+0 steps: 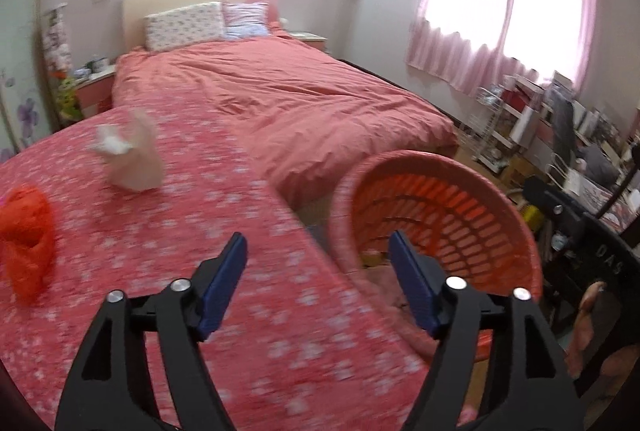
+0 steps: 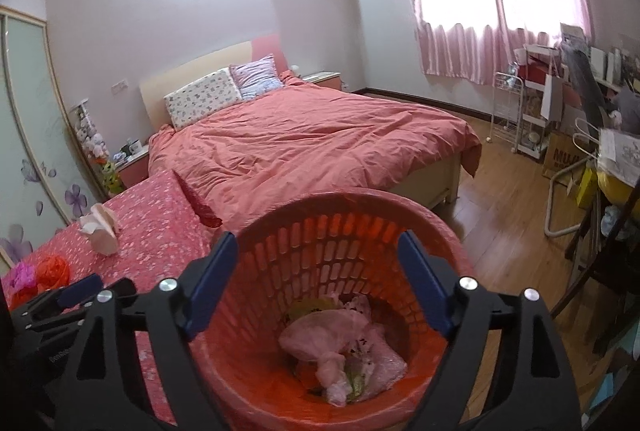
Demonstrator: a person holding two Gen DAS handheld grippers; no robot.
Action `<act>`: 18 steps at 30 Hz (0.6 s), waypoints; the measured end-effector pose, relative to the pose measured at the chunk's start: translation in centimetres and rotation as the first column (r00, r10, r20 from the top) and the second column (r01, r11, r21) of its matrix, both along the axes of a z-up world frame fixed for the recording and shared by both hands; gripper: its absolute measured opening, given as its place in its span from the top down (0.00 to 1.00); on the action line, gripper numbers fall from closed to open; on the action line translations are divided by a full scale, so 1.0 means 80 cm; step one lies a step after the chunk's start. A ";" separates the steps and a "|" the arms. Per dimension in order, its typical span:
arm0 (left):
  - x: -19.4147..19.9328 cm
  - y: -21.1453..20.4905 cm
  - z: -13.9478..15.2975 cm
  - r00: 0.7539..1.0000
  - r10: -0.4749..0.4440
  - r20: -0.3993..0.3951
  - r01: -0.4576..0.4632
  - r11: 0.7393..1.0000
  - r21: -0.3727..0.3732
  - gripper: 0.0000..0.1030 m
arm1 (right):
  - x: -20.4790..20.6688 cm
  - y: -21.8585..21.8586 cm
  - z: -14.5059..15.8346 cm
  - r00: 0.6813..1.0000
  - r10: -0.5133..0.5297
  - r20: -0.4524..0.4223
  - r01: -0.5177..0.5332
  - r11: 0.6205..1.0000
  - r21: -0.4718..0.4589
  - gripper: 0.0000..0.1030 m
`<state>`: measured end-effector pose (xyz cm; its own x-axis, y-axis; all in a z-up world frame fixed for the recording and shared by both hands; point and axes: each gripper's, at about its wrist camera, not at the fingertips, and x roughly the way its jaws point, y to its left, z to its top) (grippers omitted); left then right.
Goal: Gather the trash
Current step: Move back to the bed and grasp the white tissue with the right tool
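Both grippers stand released with nothing between the pads: the right gripper (image 2: pixel 316 279) hangs directly over the red basket (image 2: pixel 448 255), where pink bags (image 2: pixel 336 343) and other trash already lie. The left gripper (image 1: pixel 318 283) is over the flowered cloth (image 1: pixel 200 231) at its right edge, beside the basket. The remaining trash lies up and left of the left jaws: an orange bag (image 1: pixel 26 251) near the cloth's left edge, a pale crumpled bag (image 1: pixel 132 155) further on, so the left hand is judged nearer.

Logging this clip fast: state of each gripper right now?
Left gripper: open, holding nothing, over the floral tablecloth.
Right gripper: open, holding nothing, above the orange trash basket.
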<state>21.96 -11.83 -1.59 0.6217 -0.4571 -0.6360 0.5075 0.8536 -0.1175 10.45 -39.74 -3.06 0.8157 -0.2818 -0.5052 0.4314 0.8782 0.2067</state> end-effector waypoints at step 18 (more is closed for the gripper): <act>0.015 0.238 0.005 0.908 0.408 0.093 -0.413 0.910 0.042 0.14 | 0.151 0.196 0.010 0.944 0.318 -0.091 -0.319 0.948 0.005 0.15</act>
